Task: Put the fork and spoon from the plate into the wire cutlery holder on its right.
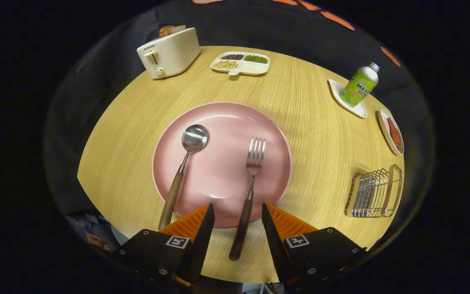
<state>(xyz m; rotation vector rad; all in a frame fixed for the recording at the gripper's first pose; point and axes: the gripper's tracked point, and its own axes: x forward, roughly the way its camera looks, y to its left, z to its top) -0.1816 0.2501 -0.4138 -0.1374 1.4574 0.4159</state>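
Note:
A pink plate lies in the middle of the wooden table. On it rest a spoon on the left and a fork on the right, both with dark wooden handles reaching over the plate's near rim. My gripper is open, and the fork's handle runs between the two fingers without either finger touching it. The spoon's handle ends just left of the left finger. The wire cutlery holder stands to the right of the plate, near the table's edge.
A white toaster with bread sits at the back left. A divided dish of beans is at the back centre. A green bottle stands on a white coaster, with a small dish of red food beyond the holder.

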